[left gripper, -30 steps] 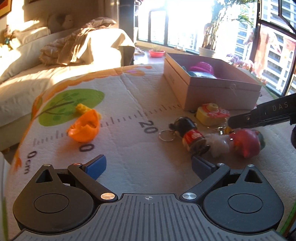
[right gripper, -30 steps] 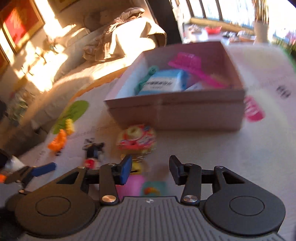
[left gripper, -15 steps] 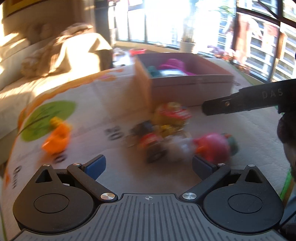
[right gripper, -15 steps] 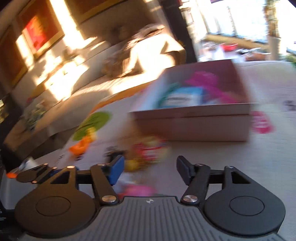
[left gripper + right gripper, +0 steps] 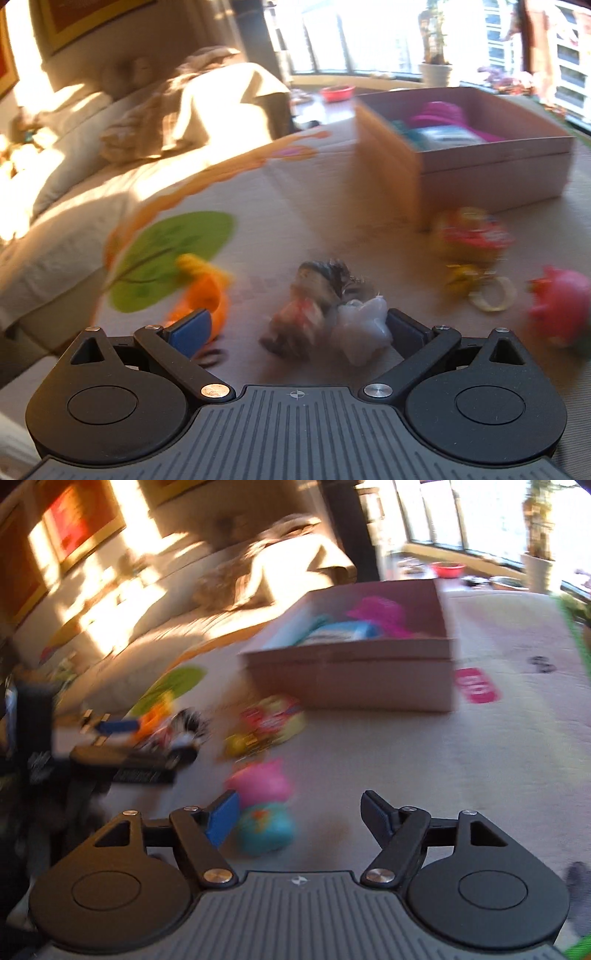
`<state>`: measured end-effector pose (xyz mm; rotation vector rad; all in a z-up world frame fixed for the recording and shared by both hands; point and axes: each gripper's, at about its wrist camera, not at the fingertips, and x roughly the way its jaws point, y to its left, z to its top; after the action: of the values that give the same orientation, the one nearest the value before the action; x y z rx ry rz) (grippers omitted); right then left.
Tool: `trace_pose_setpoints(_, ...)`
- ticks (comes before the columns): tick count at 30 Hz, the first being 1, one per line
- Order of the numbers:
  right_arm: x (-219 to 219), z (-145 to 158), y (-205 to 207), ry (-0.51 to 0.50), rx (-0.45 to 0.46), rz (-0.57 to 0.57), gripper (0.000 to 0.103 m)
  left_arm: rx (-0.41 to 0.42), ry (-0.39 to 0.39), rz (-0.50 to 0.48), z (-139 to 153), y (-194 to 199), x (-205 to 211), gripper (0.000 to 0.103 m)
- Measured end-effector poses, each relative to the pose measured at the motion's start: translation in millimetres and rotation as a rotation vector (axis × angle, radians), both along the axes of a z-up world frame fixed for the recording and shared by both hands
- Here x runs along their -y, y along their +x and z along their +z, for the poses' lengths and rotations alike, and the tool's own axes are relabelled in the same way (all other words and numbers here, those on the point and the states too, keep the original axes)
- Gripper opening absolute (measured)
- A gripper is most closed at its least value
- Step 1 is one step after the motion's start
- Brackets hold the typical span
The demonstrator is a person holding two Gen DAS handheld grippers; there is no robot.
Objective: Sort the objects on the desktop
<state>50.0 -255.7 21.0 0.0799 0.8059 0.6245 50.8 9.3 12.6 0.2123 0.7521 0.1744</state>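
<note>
My left gripper (image 5: 295,328) is open over the play mat. A dark doll keychain (image 5: 314,299) with a white fluffy star (image 5: 364,325) lies between its fingers. An orange toy (image 5: 207,295) sits by its left finger. A yellow-red toy (image 5: 469,236) and a pink toy (image 5: 559,310) lie to the right. My right gripper (image 5: 301,814) is open, low over the mat. The pink toy (image 5: 260,784) on its teal base (image 5: 266,829) sits just by its left finger. The open cardboard box (image 5: 351,679) holds pink and blue items; it also shows in the left wrist view (image 5: 491,173).
A sofa with cushions and a blanket (image 5: 177,110) stands to the left beyond the mat's edge. Windows and a potted plant (image 5: 436,70) are at the back. The left gripper (image 5: 122,760) shows at the left of the right wrist view. Both views are blurred.
My left gripper has moved forward and right, so the doll keychain now lies between its fingers. My right gripper has pulled back and opened wider; the pink toy now sits by its left finger.
</note>
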Motion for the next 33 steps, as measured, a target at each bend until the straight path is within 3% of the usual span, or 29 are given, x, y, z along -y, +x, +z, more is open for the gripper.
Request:
trace_pose_setpoints(5, -34.0, -6.4, -1.1, 0.074, -0.094, 0.119, 0.073, 0.036, -0.012, 0.102, 11.4, -5.5, -26.6, 0.102)
trace_pose_setpoints(8, -44.2, 4.0, -4.7, 0.08, -0.033, 0.147, 0.073, 0.061, -0.042, 0.102, 22.3, -16.1, -33.4, 0.102)
trace_pose_setpoints(10, -45.2, 12.7, 3.6, 0.067, 0.011, 0.108, 0.074, 0.069, -0.052, 0.087, 26.1, -22.2, -32.5, 0.102)
trace_pose_setpoints(13, -50.7, 16.0, 27.2, 0.019, 0.055, 0.012, 0.087, 0.068, -0.079, 0.064, 26.5, -27.2, -27.0, 0.103)
trace_pose_setpoints(16, -67.7, 8.3, 50.4, -0.071, 0.072, -0.033, 0.087, 0.051, -0.106, 0.038, 23.6, -25.7, -20.8, 0.103)
trace_pose_setpoints(19, -84.8, -0.1, 60.8, -0.111, 0.055, -0.01, 0.08, 0.045, -0.112, 0.022, 22.0, -25.8, -13.0, 0.103)
trace_pose_setpoints(21, -92.0, -2.8, 60.6, -0.14, 0.05, 0.009, 0.066, 0.043, -0.116, 0.01, 21.4, -26.4, -9.2, 0.103)
trace_pose_setpoints(22, -93.2, -2.9, 61.5, -0.15, 0.047, 0.017, 0.053, 0.042, -0.118, 0.005, 21.2, -26.9, -7.5, 0.103)
trace_pose_setpoints(23, -92.0, -2.7, 60.9, -0.155, 0.043, 0.017, 0.048, 0.041, -0.12, 0.0, 20.8, -27.0, -6.5, 0.103)
trace_pose_setpoints(29, -50.5, 0.9, 52.8, -0.154, 0.051, -0.039, 0.048, 0.045, -0.161, -0.036, 21.5, -32.2, 0.9, 0.103)
trace_pose_setpoints(33, -10.2, -0.4, 42.1, -0.214, 0.073, -0.111, 0.048, 0.035, -0.21, -0.146, 17.7, -36.5, 19.3, 0.103)
